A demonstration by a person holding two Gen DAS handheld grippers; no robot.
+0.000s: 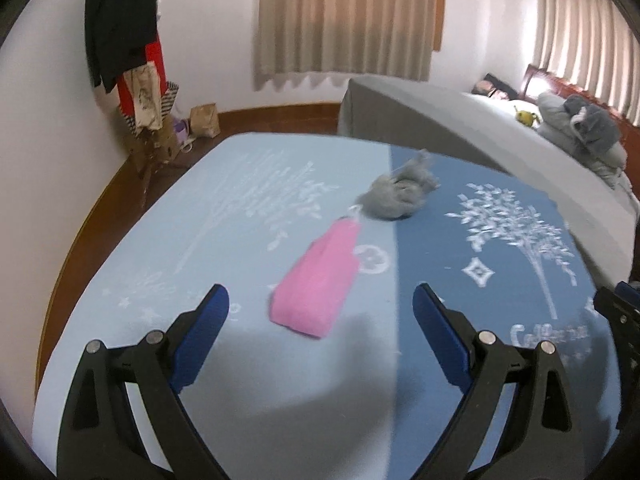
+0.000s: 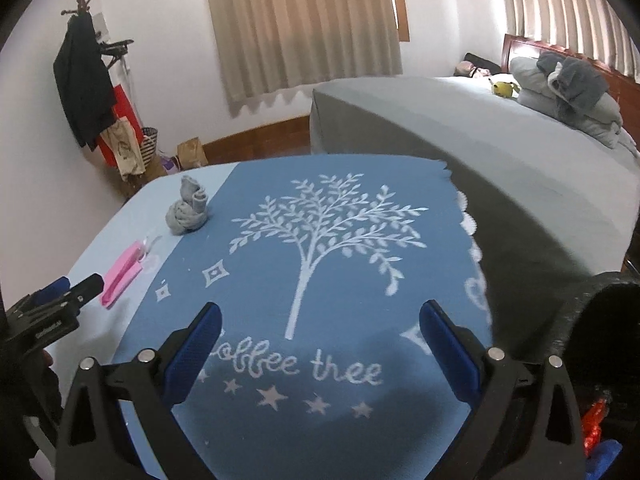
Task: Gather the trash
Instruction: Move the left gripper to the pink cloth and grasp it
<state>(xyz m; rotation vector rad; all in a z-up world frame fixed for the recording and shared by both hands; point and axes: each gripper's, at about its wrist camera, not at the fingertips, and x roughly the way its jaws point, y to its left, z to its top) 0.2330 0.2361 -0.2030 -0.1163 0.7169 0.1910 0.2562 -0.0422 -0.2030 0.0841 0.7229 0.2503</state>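
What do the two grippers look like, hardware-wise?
Both match: the left gripper and right gripper have black plastic linkage arms with round silver pivot pins and flat blue finger pads. Small white lettering, unreadable, marks the left gripper's body in the right wrist view.

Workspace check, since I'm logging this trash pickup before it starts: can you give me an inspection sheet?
Surface: blue tablecloth with a white tree print.
Job's things: pink packet lying flat; grey wad just beyond it.
Clutter: nothing seen.
Grippers: left gripper open, aimed at the packet, not touching; right gripper open over bare cloth.
Cables: nothing seen.
Surroundings: grey bed, beige curtains, coat rack with clothes.
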